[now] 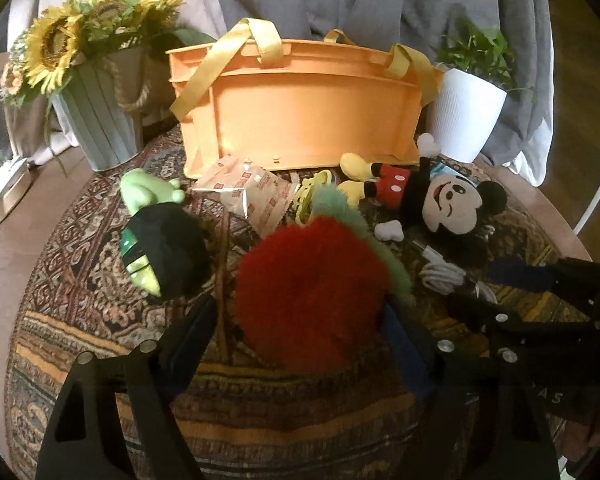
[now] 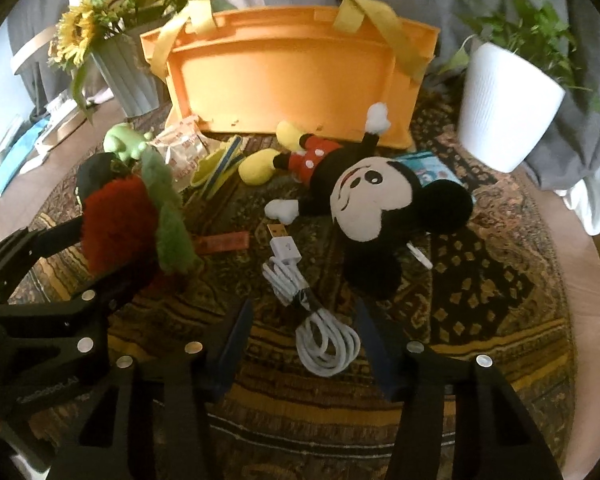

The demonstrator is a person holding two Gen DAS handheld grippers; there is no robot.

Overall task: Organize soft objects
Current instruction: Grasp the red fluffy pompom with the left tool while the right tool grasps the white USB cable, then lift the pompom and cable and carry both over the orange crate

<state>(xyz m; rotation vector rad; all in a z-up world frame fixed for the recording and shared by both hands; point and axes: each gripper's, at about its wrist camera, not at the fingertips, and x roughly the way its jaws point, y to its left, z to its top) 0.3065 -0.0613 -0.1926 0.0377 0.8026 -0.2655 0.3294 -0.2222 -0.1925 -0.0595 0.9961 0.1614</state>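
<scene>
Centrally, the left hand-held gripper (image 1: 300, 316) straddles the red fluffy toy (image 1: 312, 284) without visibly clamping it; the right hand-held gripper (image 2: 304, 344), unclenched, brackets the white cable (image 2: 320, 320). Orange basket (image 2: 292, 76) stands at the surface's far edge.

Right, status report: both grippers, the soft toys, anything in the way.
Left gripper astride red fluffy toy, not clamped. Right gripper open over white cable. Mouse plush loose before orange basket.

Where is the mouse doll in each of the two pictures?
Left wrist view: the mouse doll lies right of centre, beyond the red fluffy toy.
Right wrist view: it lies at centre, just above the white cable.
Shared landmark: the orange basket behind it.
</scene>
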